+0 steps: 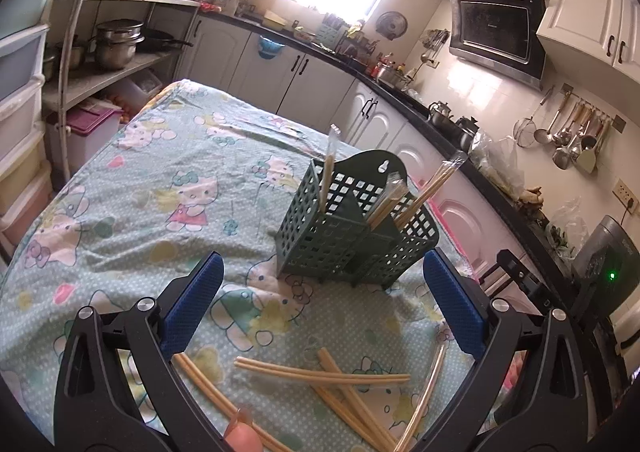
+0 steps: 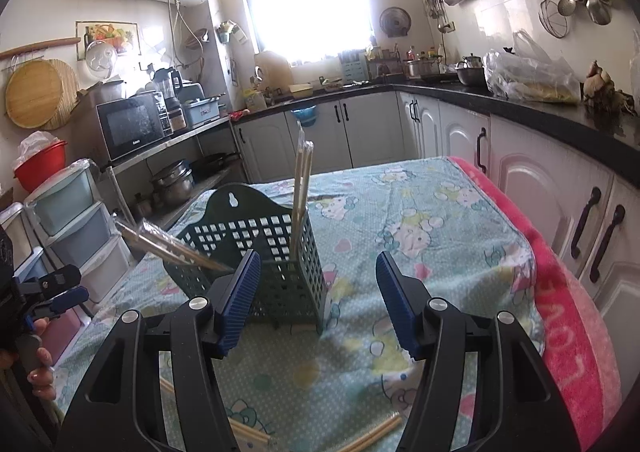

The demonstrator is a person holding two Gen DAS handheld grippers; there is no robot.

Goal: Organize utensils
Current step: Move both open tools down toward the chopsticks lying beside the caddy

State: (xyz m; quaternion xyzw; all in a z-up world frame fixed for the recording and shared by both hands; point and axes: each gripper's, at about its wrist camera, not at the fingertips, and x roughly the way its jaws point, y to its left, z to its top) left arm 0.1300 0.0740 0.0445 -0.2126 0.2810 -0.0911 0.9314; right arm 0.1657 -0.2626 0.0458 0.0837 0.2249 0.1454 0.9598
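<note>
Currently both grippers, left (image 1: 322, 294) and right (image 2: 318, 296), are hovering wide open, holding nothing. Green basket (image 1: 352, 240) is standing beyond them; loose chopsticks (image 1: 324, 370) are lying nearer.

Utensil caddy (image 1: 320, 248): dark green perforated plastic, matt. Loose chopsticks (image 1: 320, 372): pale wood or bamboo, unvarnished; the pairs standing in the caddy (image 2: 302, 180) carry glossy clear plastic sleeves. Tablecloth (image 1: 160, 192): printed cotton-like cloth, wrinkled, matt. Left gripper (image 1: 320, 280) and right gripper (image 2: 318, 276): matt black plastic with ribbed blue rubbery pads (image 2: 394, 296). Pink towel (image 2: 568, 316): plush terry.
</note>
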